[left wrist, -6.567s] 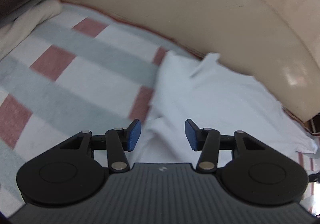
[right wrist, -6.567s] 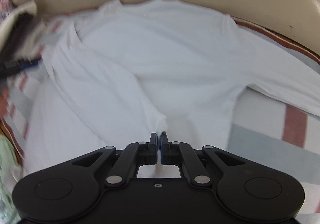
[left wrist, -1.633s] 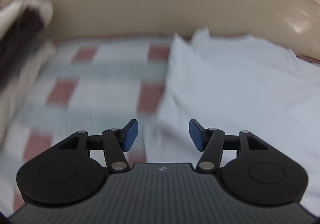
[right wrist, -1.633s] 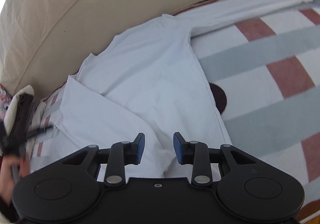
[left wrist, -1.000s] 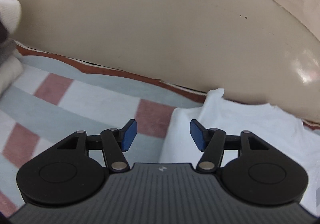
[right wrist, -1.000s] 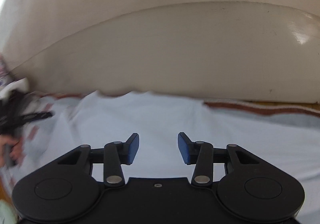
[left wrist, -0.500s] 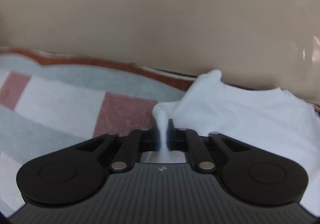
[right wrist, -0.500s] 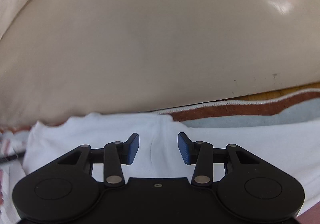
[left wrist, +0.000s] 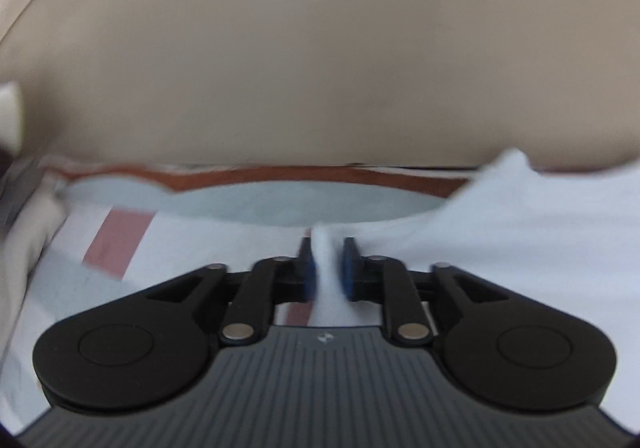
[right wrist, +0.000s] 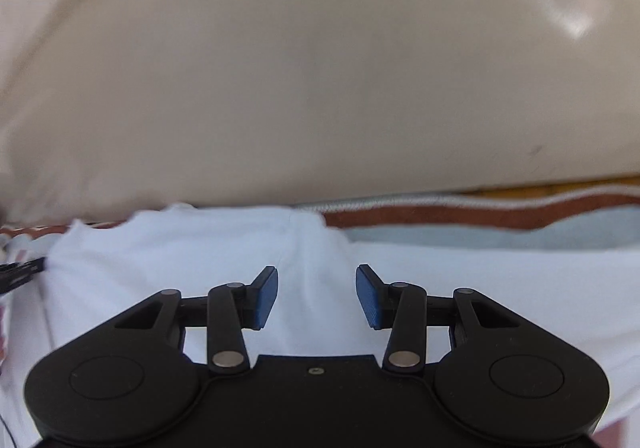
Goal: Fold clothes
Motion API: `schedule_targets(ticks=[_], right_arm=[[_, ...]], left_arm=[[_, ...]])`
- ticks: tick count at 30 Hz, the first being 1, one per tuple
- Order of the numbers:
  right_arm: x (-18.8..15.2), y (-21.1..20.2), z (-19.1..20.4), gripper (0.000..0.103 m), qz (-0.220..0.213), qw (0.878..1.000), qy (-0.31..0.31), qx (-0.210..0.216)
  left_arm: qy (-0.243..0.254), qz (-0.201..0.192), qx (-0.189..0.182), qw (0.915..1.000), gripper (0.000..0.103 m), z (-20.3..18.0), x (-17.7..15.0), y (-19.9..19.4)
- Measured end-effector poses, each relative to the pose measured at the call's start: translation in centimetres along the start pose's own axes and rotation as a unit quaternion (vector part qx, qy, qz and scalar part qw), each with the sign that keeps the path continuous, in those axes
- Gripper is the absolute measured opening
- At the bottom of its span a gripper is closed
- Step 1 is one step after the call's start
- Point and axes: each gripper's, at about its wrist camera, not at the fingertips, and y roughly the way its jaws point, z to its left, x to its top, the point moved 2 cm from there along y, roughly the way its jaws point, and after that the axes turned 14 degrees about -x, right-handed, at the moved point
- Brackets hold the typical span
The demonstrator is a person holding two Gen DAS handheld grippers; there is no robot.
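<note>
While the shirt (left wrist: 520,232) edge is pinched by the left gripper (left wrist: 326,264) | right gripper (right wrist: 316,298) spread, nothing held, over the cloth | a matching pinch is judged needed.

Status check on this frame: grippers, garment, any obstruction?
Left gripper shut on a pinch of the white shirt. Right gripper open, over shirt, not gripping. Shirt on striped blanket against beige cushion. Nothing blocking.

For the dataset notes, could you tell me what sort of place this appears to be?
Probably a living room at home: a cream sofa back rises behind a striped blanket covering the seat, where a white shirt lies spread.
</note>
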Motion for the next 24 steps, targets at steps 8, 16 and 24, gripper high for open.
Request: schedule_targets(ticks=[8,16,24], right_arm=[[-5.7,-6.9,-13.6,0.060,-0.025,0.986,0.148,-0.069],[-8.2,-7.2,-22.4,0.060,-0.025,0.954,0.274,-0.119],[-9.2,-4.5,-29.0,0.060,-0.014,0.910,0.382,-0.157]], left_arm=[[0.018,-0.051,-0.135,0.9893,0.044,-4.7,0.8,-7.9],[0.135,0.035,-0.246,0.9593,0.044,-15.7,-3.9,-10.7],[0.077,0.155,-0.291,0.9407,0.044,-18.5,-8.6,-10.8]])
